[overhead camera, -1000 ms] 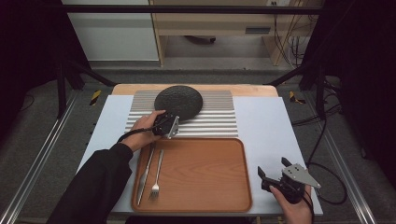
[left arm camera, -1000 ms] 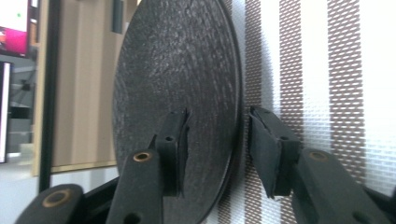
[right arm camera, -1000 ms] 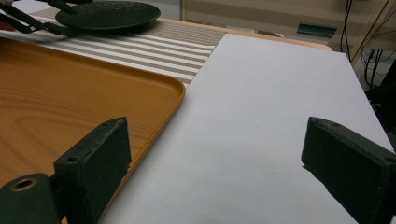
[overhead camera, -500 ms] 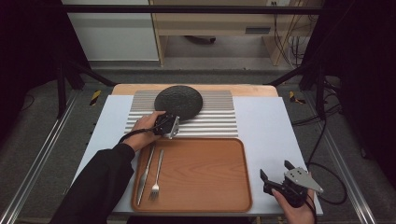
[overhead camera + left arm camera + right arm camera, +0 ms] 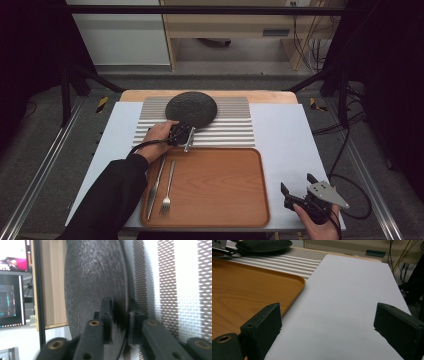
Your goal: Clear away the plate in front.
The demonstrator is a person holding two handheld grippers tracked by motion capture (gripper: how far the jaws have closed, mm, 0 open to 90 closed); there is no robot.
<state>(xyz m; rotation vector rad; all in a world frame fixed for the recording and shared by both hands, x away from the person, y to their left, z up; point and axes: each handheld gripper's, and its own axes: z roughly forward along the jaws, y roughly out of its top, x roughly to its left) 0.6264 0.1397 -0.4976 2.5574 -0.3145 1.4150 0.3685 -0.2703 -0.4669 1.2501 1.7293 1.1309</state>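
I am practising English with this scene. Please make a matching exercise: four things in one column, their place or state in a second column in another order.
1 plate
2 fork
3 left gripper
4 right gripper

a open over the white board
b on the striped mat
c on the wooden tray
d shut on the plate rim

Pairs: 1-b, 2-c, 3-d, 4-a

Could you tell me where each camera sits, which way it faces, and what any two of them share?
High view: above the person's side, looking forward and down on the wooden tray; both forearms enter from below.
Left gripper view: on the left tongs, looking along their jaws, which have just been closing on the dark plate's rim.
Right gripper view: on the right tongs, low over the white table, jaws wide apart.
Shared: the high and right gripper views both show tray, plate and striped mat.
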